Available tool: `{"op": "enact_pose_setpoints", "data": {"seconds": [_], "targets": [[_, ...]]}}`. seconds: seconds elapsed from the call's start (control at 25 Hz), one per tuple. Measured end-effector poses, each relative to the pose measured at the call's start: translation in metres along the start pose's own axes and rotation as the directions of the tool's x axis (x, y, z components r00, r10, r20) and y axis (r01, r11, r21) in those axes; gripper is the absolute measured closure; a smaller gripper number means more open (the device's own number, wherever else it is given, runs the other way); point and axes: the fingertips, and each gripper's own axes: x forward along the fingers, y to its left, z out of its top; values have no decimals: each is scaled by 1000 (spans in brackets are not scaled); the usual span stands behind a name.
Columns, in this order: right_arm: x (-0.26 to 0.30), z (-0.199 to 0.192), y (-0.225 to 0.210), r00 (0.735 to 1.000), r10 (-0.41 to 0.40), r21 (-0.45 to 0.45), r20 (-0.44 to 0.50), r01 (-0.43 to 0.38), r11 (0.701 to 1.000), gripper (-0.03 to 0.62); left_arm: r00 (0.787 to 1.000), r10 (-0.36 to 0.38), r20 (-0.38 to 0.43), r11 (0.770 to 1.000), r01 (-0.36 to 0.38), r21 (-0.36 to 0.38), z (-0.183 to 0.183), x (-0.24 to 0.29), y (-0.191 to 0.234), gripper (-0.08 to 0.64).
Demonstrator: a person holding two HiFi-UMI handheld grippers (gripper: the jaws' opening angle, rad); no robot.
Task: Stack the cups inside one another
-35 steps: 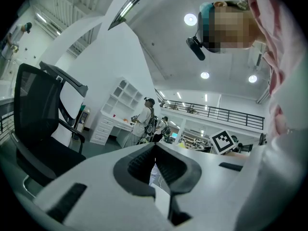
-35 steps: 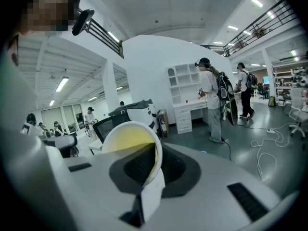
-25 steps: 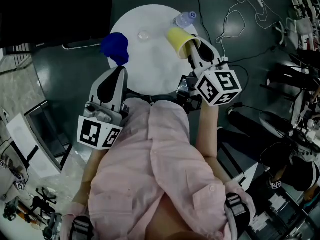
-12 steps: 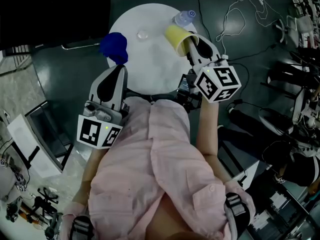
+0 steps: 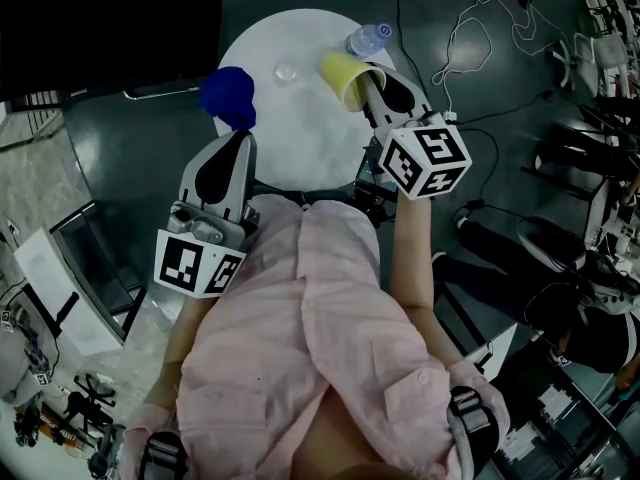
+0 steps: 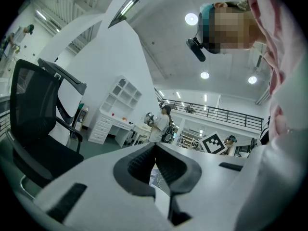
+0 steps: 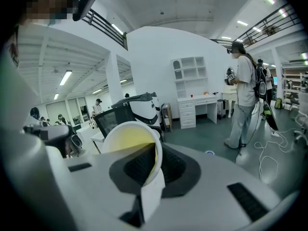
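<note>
- The right gripper (image 5: 365, 88) and its yellow cup (image 5: 341, 74) have shifted a little leftward over the round white tabletop (image 5: 300, 128) since a second ago; the blue cup (image 5: 228, 97) has not moved.
- Two cups, one plastic bottle (image 5: 367, 40), one small clear round item (image 5: 287, 70).
- The right jaws are nearly closed, pinching the yellow cup's wall at the rim; the cup is tilted and looks empty inside.
- The left gripper (image 5: 238, 140) has its jaws together with nothing between them.
- The blue cup sits at the tabletop's left edge.
</note>
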Motion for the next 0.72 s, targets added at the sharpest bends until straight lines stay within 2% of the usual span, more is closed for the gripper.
{"op": "enact_pose_setpoints", "data": {"seconds": [0.72], "targets": [[21,-14,3,997,39,-16,-71,-40,999,552,1000,-12,-12,1000,12,-14,-2,7,3,541]]}}
